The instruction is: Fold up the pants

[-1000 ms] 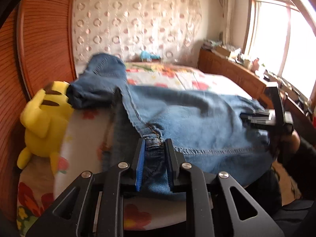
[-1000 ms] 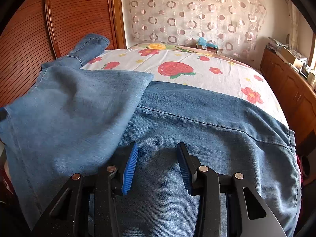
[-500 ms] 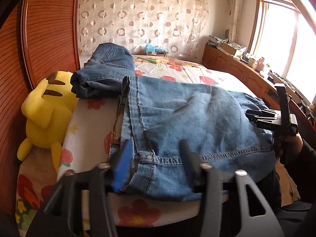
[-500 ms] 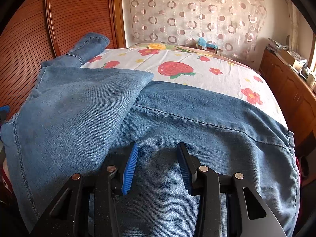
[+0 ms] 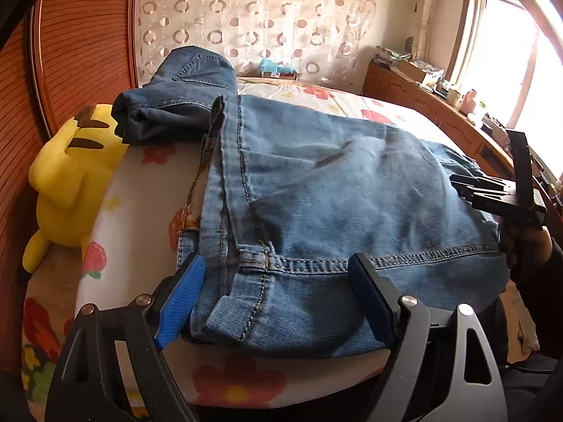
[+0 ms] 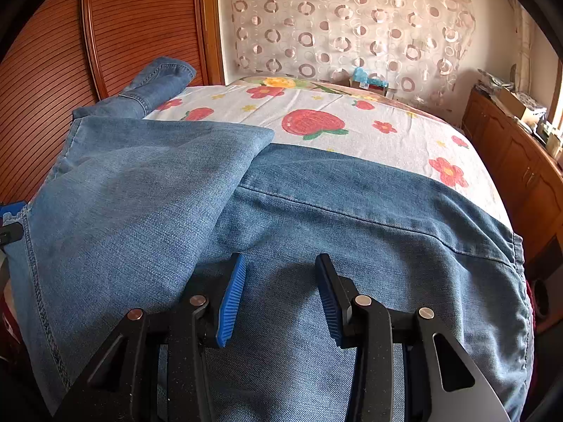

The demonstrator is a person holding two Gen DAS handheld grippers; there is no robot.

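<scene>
I see the blue denim pants (image 5: pixel 352 190) lying flat on the flower-print bed (image 5: pixel 140 190), one part folded over the rest. Waistband hangs off the near bed edge; a leg end (image 6: pixel 158 77) bunches against the wooden headboard.

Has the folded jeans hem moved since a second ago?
Yes. The jeans hem dropped onto the bed beside the yellow plush, as the opening left claw released it.

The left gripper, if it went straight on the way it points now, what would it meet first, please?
Most likely the jeans: their hem lies between the opening fingers of the left gripper, untouched by the pads. Beyond is the flowered bed sheet, though depth is hard to judge.
</scene>
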